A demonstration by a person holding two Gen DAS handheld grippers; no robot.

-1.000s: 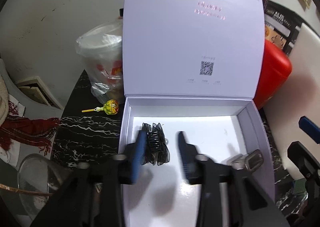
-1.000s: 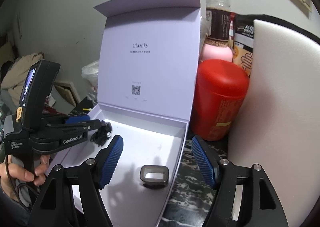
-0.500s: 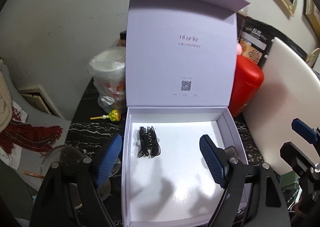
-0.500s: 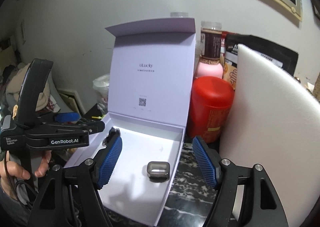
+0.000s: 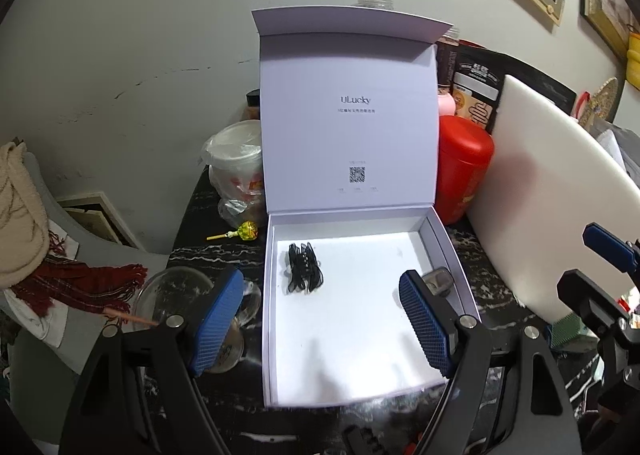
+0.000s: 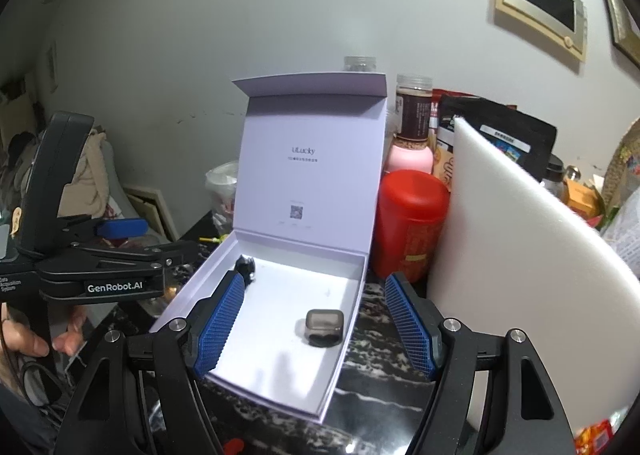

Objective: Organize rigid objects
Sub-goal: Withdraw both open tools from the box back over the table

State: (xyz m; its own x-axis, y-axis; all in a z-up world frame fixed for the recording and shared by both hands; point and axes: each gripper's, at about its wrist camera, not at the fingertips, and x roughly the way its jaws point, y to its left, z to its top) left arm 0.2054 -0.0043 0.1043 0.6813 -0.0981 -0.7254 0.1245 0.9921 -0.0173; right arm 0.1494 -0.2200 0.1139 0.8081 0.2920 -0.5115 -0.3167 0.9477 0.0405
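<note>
I hold my left tool (image 5: 320, 319) and right tool (image 6: 314, 325) wide and empty above the open white box (image 5: 448, 247), hair clip (image 5: 304, 269) near its left wall, small grey case (image 6: 324, 327) by its right wall.

Your left wrist camera looks steeply down into the open white box (image 5: 448, 243); your right camera views the same box (image 6: 356, 295) flatter, from its right.

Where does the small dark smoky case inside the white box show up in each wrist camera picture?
Left wrist: the smoky case sits at the box's right wall, partly hidden behind the left gripper's right finger.
Right wrist: it lies in full view on the box floor near the right wall, below centre.
Shared landmark: the red canister, right of the upright lid.
</note>
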